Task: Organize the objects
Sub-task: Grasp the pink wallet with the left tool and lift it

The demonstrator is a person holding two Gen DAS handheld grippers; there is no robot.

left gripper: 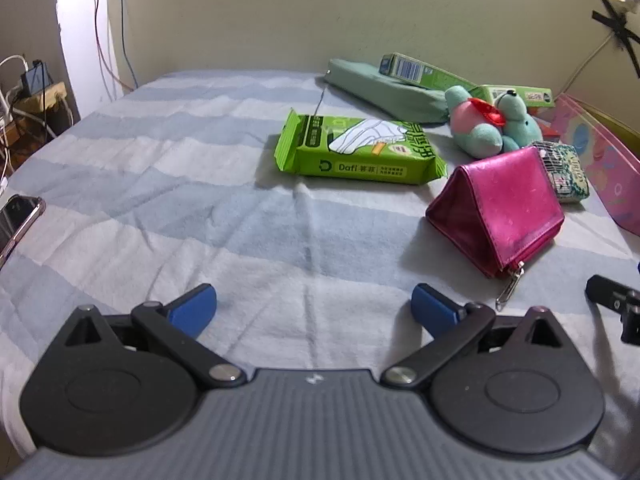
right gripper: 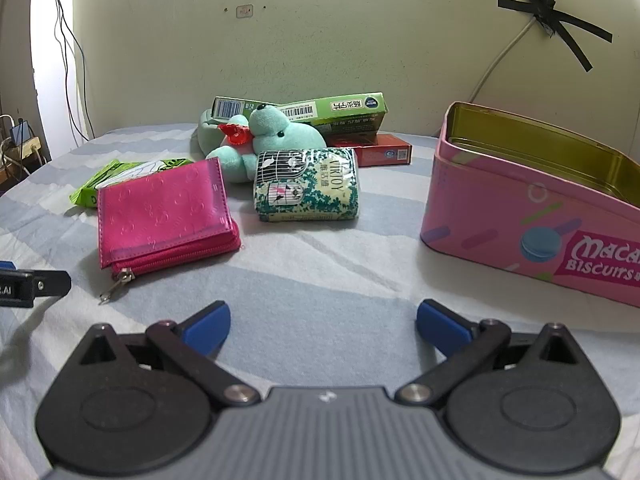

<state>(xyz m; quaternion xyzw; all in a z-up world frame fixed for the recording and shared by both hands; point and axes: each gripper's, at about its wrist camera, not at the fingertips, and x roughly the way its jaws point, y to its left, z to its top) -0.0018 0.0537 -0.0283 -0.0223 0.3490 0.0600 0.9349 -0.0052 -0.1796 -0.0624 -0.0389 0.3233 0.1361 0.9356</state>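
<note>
My left gripper (left gripper: 314,310) is open and empty over the striped cloth, short of a green wipes pack (left gripper: 356,152). A pink wallet (left gripper: 500,212) lies to its right, with a teal plush toy (left gripper: 488,124) and a patterned tissue pack (left gripper: 564,172) behind it. My right gripper (right gripper: 322,326) is open and empty. Ahead of it lie the pink wallet (right gripper: 164,212), the tissue pack (right gripper: 308,184), the plush toy (right gripper: 264,136) and green boxes (right gripper: 320,110). An open pink biscuit tin (right gripper: 532,216) stands to its right.
A green pouch (left gripper: 384,92) and green boxes (left gripper: 424,72) lie at the back by the wall. A red box (right gripper: 384,152) lies behind the tissue pack. A phone (left gripper: 16,220) lies at the cloth's left edge. Cables hang at the far left.
</note>
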